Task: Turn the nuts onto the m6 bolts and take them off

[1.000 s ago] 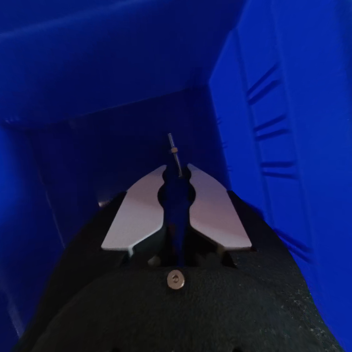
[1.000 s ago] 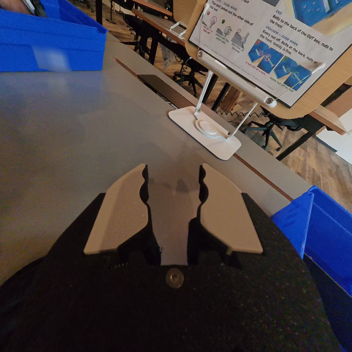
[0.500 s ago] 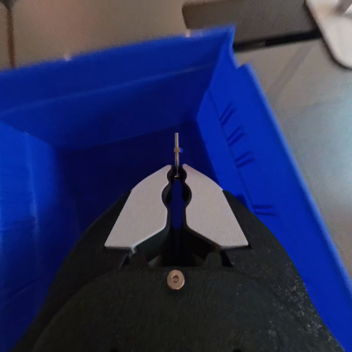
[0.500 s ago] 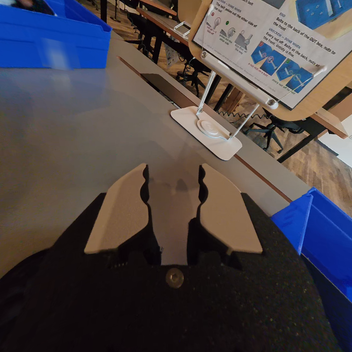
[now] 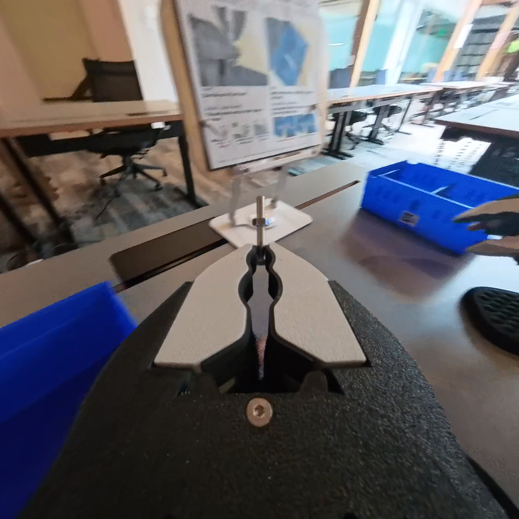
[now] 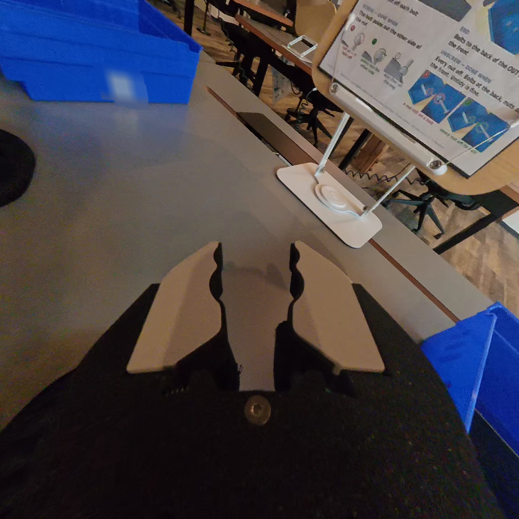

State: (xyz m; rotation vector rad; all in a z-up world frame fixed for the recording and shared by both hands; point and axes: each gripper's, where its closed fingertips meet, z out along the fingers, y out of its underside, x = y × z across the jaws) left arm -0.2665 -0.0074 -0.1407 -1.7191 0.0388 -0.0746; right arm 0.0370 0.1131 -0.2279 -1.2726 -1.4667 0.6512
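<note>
- Bolt (image 5: 260, 224) with nut (image 5: 259, 222) stands toward 12 o'clock, pinched by left gripper (image 5: 260, 252) fingertips.
- Right gripper (image 6: 255, 250) hovers over table (image 6: 140, 182), jaws wide, empty.

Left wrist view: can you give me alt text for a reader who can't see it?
The left gripper fingers pinch the lower end of a metal bolt with a nut partway up it, held upright above a dark table. A blue bin and a white stand base sit beyond.
</note>
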